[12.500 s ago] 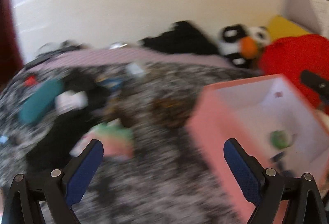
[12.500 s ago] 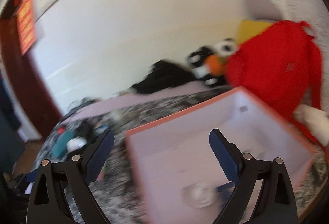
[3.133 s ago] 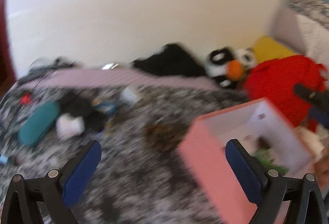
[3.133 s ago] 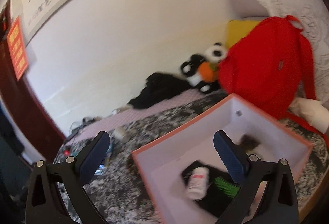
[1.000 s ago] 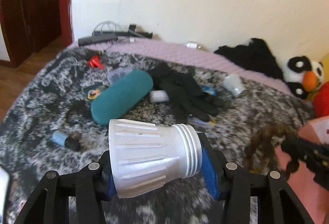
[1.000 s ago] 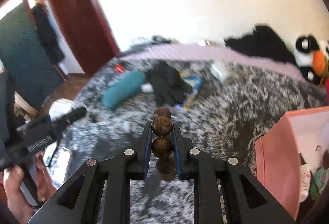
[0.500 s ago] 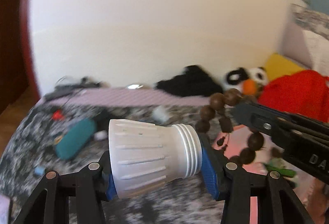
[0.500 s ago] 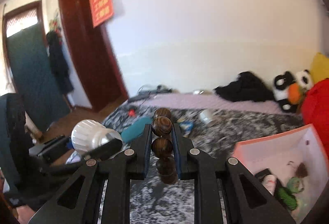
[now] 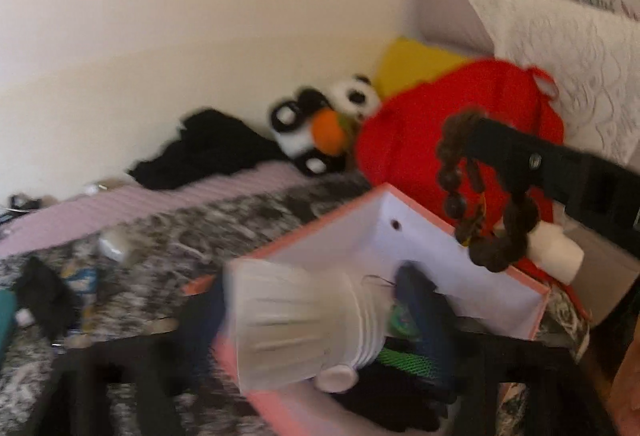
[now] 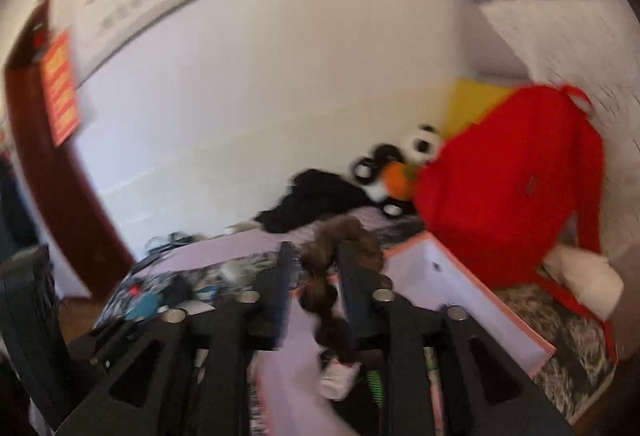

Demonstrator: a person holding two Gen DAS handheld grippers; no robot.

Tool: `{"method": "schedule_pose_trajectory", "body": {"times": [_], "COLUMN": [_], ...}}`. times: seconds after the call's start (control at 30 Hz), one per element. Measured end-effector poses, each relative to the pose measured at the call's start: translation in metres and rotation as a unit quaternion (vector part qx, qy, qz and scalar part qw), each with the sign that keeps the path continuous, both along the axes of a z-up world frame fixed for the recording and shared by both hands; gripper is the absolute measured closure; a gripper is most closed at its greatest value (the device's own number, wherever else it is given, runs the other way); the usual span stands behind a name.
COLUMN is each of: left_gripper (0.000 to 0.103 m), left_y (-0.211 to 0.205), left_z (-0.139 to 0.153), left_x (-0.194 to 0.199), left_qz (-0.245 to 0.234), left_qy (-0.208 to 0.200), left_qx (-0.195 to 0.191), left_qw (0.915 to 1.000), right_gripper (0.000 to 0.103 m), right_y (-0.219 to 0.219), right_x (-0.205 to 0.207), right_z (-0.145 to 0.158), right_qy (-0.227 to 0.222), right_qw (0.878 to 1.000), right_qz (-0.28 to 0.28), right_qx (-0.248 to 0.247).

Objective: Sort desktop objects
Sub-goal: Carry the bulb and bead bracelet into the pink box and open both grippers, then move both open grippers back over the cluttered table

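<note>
Smearing with motion blur across both views. Blurring the white ribbed bulb [image 9: 296,320] and the left gripper [image 9: 316,320] until finger edges dissolve; grip contact not readable. Hiding part of the pink box [image 9: 532,316] interior behind the bulb. Blurring the bead bracelet [image 10: 340,260] inside the right gripper [image 10: 316,276], with single beads indistinct. Cutting off both gripper bodies at the bottom edges. Leaving the small clutter on the bedspread [image 9: 224,224] too smeared to identify.
</note>
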State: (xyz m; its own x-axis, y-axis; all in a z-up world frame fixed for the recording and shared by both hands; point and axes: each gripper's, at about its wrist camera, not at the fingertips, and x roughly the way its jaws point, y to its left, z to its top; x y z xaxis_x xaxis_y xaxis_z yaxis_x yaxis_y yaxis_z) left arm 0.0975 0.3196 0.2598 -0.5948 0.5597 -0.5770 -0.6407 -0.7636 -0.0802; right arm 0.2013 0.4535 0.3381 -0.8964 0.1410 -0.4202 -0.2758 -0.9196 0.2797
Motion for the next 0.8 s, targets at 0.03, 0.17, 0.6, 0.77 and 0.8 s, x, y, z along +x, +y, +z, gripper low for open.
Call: {"method": "schedule_pose_trajectory", "body": {"times": [0.03, 0.17, 0.6, 0.77, 0.8], "left_gripper": [0.003, 0.003, 0.003, 0.003, 0.003], "left_y": [0.004, 0.000, -0.196, -0.288, -0.301], "left_z": [-0.002, -0.003, -0.035, -0.070, -0.075], "left_x": [-0.001, -0.012, 0.011, 0.014, 0.013], "left_qz": [0.004, 0.013, 0.172, 0.266, 0.277], "left_qy": [-0.001, -0.018, -0.013, -0.038, -0.044], "left_qx": [0.000, 0.007, -0.018, -0.039, -0.037], "left_qw": [1.0000, 0.9997, 0.9848, 0.9626, 0.9592], "right_gripper": [0.007, 0.000, 0.000, 0.000, 0.000], "right_y": [0.011, 0.037, -0.064, -0.160, -0.183], "right_x": [0.000, 0.005, -0.043, -0.083, -0.091], "right_z": [-0.003, -0.005, -0.013, -0.044, -0.053], "right_qy": [-0.002, 0.007, -0.013, -0.053, -0.057], "right_qw": [1.000, 0.998, 0.999, 0.988, 0.984], "right_qz": [-0.017, -0.055, 0.050, 0.145, 0.170], "right_qx": [-0.006, -0.019, -0.002, -0.002, -0.007]}}
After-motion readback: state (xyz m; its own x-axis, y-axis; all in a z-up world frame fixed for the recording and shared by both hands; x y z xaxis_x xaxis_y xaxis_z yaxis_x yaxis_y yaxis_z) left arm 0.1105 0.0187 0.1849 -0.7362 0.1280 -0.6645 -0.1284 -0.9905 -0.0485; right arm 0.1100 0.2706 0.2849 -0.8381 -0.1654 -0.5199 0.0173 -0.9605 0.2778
